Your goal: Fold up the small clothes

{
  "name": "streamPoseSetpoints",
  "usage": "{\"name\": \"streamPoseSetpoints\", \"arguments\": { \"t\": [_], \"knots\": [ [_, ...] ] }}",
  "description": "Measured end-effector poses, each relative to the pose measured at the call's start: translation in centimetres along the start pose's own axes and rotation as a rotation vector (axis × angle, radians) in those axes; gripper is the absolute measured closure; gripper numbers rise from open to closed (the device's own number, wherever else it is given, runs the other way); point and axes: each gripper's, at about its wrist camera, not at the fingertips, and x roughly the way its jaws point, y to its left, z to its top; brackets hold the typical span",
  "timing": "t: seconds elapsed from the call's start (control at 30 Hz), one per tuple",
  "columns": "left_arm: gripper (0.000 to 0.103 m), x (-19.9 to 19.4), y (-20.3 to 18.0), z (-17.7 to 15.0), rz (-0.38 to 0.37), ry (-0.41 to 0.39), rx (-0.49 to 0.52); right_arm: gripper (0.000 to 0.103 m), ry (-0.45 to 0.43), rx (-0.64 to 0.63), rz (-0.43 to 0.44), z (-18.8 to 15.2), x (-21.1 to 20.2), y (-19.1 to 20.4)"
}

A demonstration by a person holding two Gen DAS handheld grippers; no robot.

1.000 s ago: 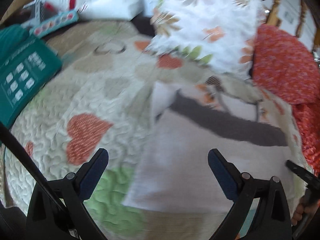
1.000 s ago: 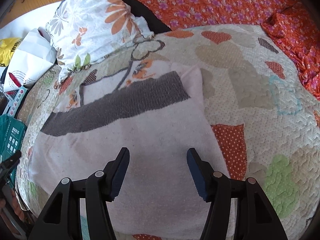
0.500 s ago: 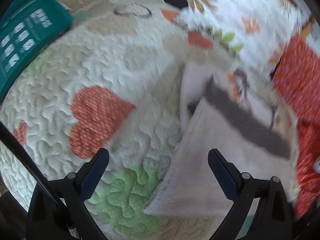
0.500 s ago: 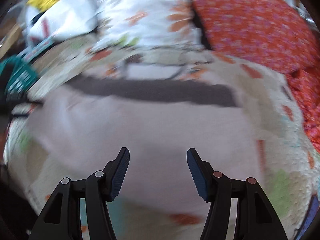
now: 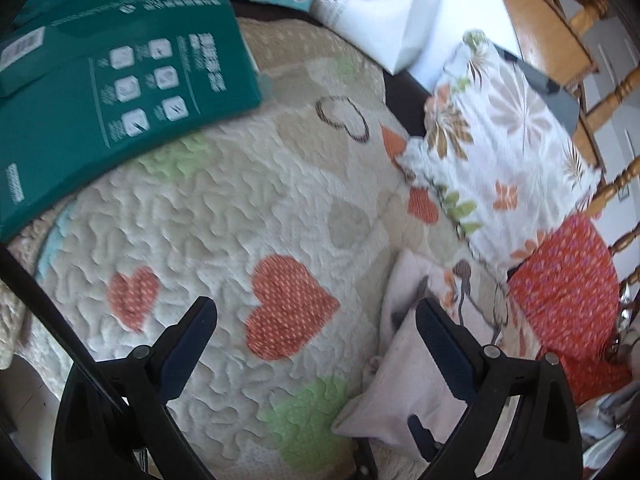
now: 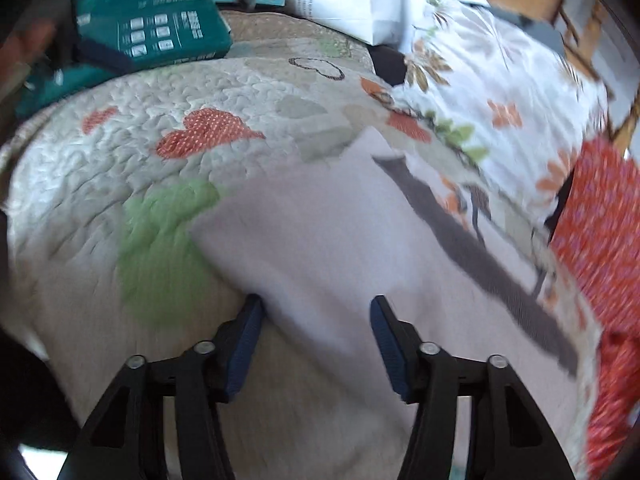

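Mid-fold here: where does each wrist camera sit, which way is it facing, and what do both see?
Left wrist: on the left gripper, angled down at the heart quilt; jaws open over quilt, garment under the right-hand finger.
Right wrist: on the right gripper, angled down over the pale garment with its grey band; jaws open, have just narrowed, nothing gripped.
Shared: quilt, garment, green box, floral pillow.
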Motion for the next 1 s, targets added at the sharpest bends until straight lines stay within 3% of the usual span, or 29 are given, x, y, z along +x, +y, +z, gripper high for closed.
{"name": "streamPoseSetpoints", "arguments": {
  "t": [0.17, 0.27, 0.3, 0.4, 0.53, 0.63, 0.77, 0.9, 1.0],
  "knots": [
    [0.004, -0.4, 1.3, 0.8, -0.005, -0.033, -0.060, 0.053, 0.004, -0.032, -0.085, 3.5, 2.3, 1.9],
    [0.004, -0.8, 1.8, 0.8, -0.007, -0.049, -0.077, 0.081, 0.033, 0.025, -0.031, 4.5, 3.2, 1.1],
    [0.004, -1.0, 1.8, 0.7, -0.002, -0.056, -0.074, 0.086, 0.045, 0.063, -0.006, 4.8, 3.2, 0.5],
    [0.004, -0.9, 1.3, 0.3, 0.014, -0.057, -0.054, 0.089, 0.034, 0.206, 0.071, 4.8, 1.9, -3.1],
    [0.004, 0.0, -0.5, -0.8, 0.020, -0.029, 0.001, 0.090, -0.030, 0.414, 0.086, 3.1, -2.0, -11.6],
    [0.004, 0.8, -2.7, -2.2, 0.021, -0.011, 0.068, 0.090, -0.059, 0.569, 0.049, -0.9, -5.3, -18.9],
    [0.004, 2.2, -6.1, -4.9, 0.001, 0.041, 0.174, 0.090, -0.029, 0.779, -0.042, -9.9, -8.3, -26.9],
    [0.004, 4.1, -9.4, -8.4, -0.025, 0.119, 0.279, 0.090, 0.129, 0.915, -0.045, -17.8, -6.3, -29.6],
    [0.004, 5.1, -12.1, -11.3, -0.043, 0.154, 0.356, 0.090, 0.151, 0.997, 0.004, -21.1, -5.7, -29.8]
  ]
}}
